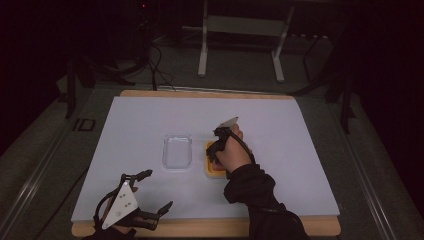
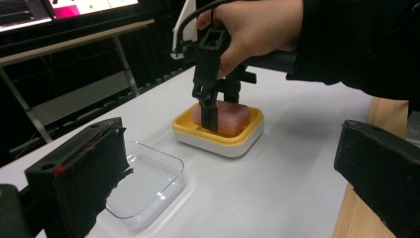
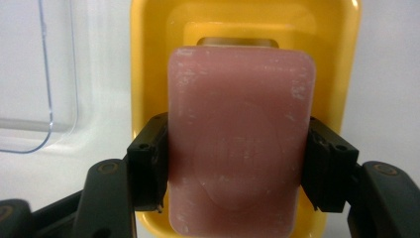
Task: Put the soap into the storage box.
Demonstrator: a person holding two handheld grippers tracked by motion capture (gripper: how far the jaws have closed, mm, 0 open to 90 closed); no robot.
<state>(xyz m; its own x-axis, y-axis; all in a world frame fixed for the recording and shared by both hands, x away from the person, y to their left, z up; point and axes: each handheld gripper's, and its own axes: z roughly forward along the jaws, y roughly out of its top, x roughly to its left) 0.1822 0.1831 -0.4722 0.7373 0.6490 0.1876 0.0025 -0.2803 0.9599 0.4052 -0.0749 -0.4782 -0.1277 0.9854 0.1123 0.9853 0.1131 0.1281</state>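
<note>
On a white sheet over a wooden table (image 1: 150,227) in a dark room, the right gripper (image 3: 237,163) pinches a pink rectangular soap bar (image 3: 240,148) across its short sides, over the yellow soap dish (image 3: 148,59), long axis running along the dish's length. The left gripper (image 1: 150,192) hovers spread near a clear plastic lid (image 1: 177,151).

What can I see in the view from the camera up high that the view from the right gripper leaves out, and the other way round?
High view: the whole white table, the left gripper resting open near its front edge, the person's sleeve, and a stand on the floor behind.

Right gripper view: a close look at the pink soap bar, its scuffed surface, with the right gripper closed on its two sides.

Both: the yellow soap dish and the clear plastic tray beside it.
</note>
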